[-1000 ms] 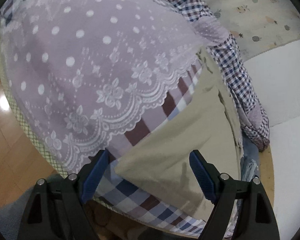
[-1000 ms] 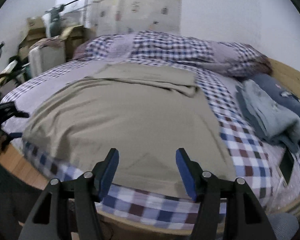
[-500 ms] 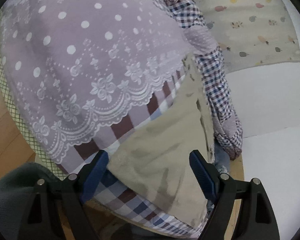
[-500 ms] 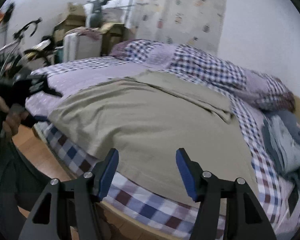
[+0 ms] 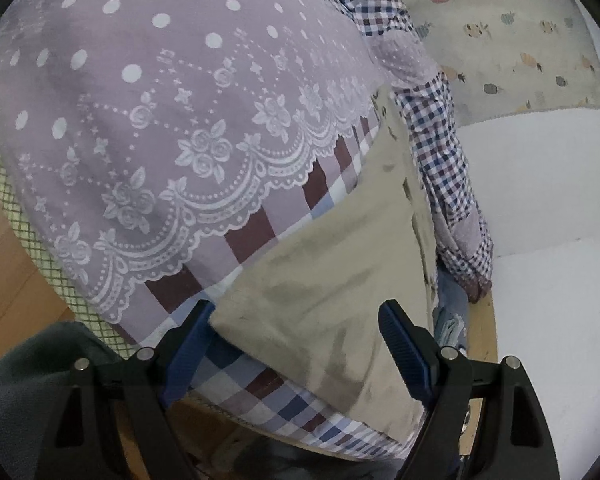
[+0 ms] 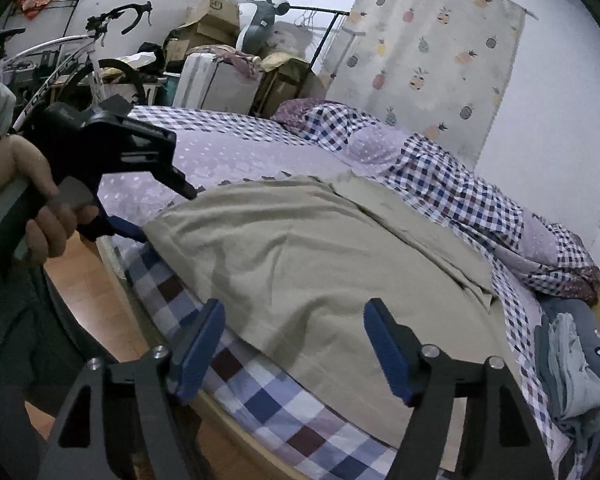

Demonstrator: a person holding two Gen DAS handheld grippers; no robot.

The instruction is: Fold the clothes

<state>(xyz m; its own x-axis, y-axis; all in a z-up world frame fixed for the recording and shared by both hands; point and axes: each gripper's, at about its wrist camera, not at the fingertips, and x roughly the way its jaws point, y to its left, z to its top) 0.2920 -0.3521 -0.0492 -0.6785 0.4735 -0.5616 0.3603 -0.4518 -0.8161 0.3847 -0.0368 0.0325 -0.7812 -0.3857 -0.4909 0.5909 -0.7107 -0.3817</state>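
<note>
Right wrist view shows you the tan cloth (image 6: 320, 264) lying flat on the bed (image 6: 268, 404). Its long way runs from the near left corner up toward the pillows (image 6: 460, 196) at the far right. A folded strip of it lies along the far side, next to the checked pillows. The near edge hangs close to the bed's edge, with checked sheet showing below it.

Your right gripper (image 6: 294, 346) is just over that near edge. Its jaws are opening, and the blue pads do not press on the cloth (the cloth is only under them). So it holds nothing.

Your left gripper (image 6: 156, 212) is at the left corner of the cloth, held in your left hand (image 6: 40, 216). In the left wrist view the left gripper (image 5: 296, 344) has its jaws spread wide, one on each side of that corner of the cloth (image 5: 332, 292). The left pad touches the corner's edge, but nothing is pinched.

Past the corner, the bed has a purple cover (image 5: 172, 112) with white dots and lace, and it is bare, so you have room there. A pile of blue clothes (image 6: 572, 372) sits at the right end of the bed, near the cloth. The wood floor (image 6: 88, 300) is open on the left, below the bed edge. Boxes and a bike (image 6: 72, 60) stand well back by the wall.
</note>
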